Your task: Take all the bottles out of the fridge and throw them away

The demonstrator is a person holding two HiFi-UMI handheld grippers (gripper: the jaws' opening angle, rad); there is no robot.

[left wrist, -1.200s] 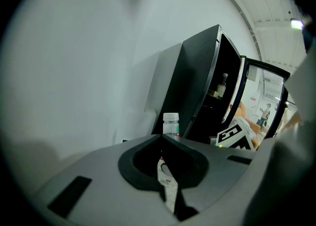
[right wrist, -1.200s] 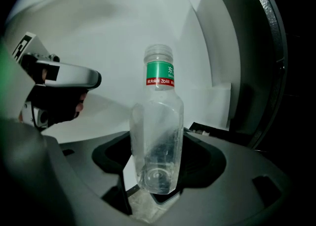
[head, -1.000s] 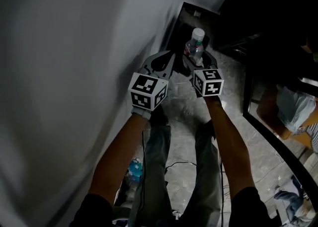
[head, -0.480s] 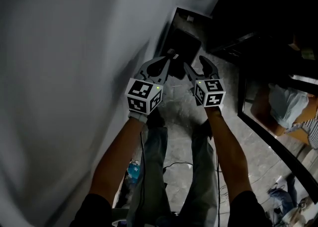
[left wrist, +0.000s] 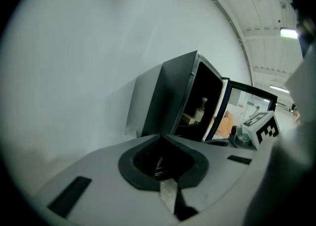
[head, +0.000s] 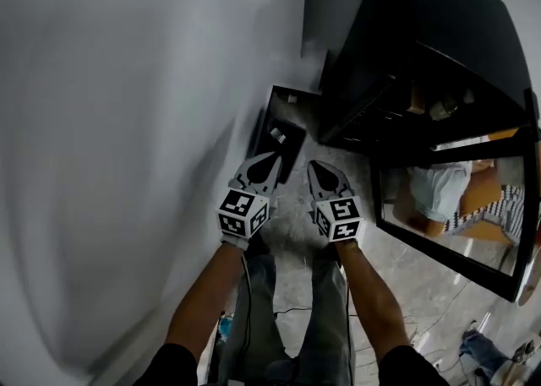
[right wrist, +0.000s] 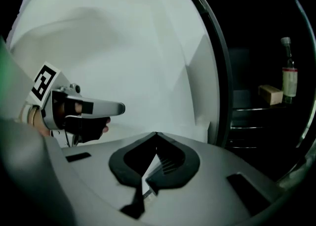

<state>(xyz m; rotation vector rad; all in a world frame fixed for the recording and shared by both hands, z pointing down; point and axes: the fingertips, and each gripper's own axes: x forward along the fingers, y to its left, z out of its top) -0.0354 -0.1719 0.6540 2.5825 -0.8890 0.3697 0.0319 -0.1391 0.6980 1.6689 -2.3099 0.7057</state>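
A plain white wall (head: pixel 118 122) fills the whole left side. It is evenly lit, with soft grey shadow low down where it meets the floor. The floor (head: pixel 423 283) is glossy grey marbled stone with thin seams, and it runs from near to far on the right. A thin dark cable (head: pixel 292 312) lies loose on it at the near edge, and a crumpled blue cloth (head: pixel 478 349) sits in the near right corner. The left gripper view shows a white ribbed ceiling (left wrist: pixel 261 22) at far right, with a bright strip lamp (left wrist: pixel 289 33) lit.
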